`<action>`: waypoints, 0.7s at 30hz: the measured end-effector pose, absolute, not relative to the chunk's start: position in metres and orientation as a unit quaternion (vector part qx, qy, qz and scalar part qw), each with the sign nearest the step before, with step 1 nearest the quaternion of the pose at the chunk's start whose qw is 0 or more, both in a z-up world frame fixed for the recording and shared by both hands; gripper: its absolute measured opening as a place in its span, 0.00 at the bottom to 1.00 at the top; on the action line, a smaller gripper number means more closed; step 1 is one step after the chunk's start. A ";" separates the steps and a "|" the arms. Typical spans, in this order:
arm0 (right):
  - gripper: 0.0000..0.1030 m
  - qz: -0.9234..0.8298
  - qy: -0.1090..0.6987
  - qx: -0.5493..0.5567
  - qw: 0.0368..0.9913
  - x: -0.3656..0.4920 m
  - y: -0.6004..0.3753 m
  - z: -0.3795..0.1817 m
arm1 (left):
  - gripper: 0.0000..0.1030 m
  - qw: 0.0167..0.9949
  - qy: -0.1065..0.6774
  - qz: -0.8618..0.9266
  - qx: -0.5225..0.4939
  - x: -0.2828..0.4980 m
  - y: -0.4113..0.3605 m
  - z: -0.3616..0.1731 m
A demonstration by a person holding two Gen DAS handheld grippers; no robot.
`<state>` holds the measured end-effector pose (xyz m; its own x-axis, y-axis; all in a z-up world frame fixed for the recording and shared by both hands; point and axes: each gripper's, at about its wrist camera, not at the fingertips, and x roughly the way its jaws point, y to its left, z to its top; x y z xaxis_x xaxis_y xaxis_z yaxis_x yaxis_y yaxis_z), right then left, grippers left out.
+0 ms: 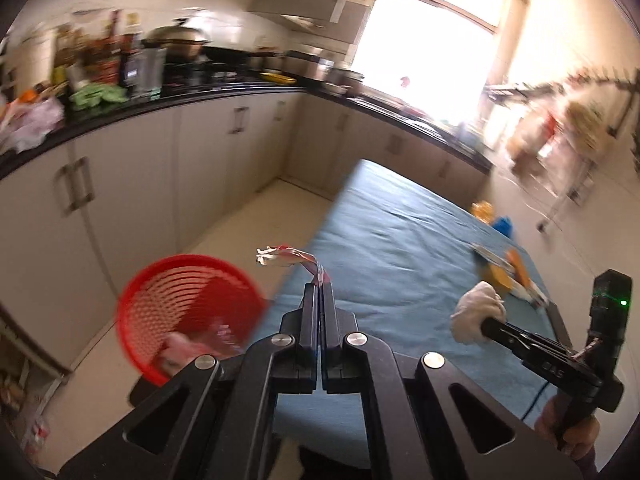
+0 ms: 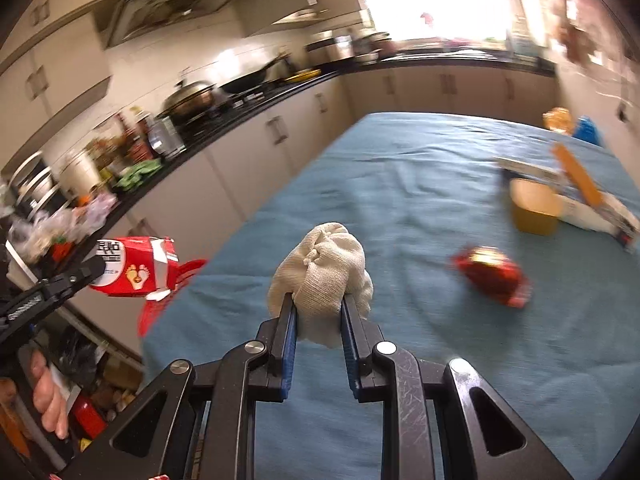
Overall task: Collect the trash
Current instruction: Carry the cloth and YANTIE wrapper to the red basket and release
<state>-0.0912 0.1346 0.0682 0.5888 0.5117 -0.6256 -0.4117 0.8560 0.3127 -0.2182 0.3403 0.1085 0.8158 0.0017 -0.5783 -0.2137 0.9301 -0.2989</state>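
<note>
**Both grippers loaded, carry to basket in hand**

Left gripper [image 1: 319, 280]: jaws fully closed, pinching a flat red-and-white wrapper [image 1: 288, 258] by one edge. The wrapper is thin foil or film, crumpled, and sticks out past the tips toward the frame's centre-left; in the right view it shows printed faces, at mid-left.

Right gripper [image 2: 318, 312]: jaws clamped on a wad [image 2: 324, 276] of off-white gauze-like cloth, soft, woven, bunched into a lump that bulges above the pads.

Step, as judged: transport. Both pieces are off the blue cloth [image 1: 400, 232] and not yet dropped.

Basket [image 1: 188, 312]: red, round, slotted plastic, lower left of the left view, beside the cloth's edge; something pink lies in it.

Next move calls for bringing each tip over the rim, then opening.

Left on the cloth: a red packet [image 2: 494, 276], blurred, and a yellow tub [image 2: 534, 208].
</note>
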 end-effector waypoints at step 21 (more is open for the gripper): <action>0.30 0.400 0.430 -0.016 0.810 -0.062 0.376 0.032 | 0.01 0.891 0.350 0.128 -0.258 -0.218 0.471 0.025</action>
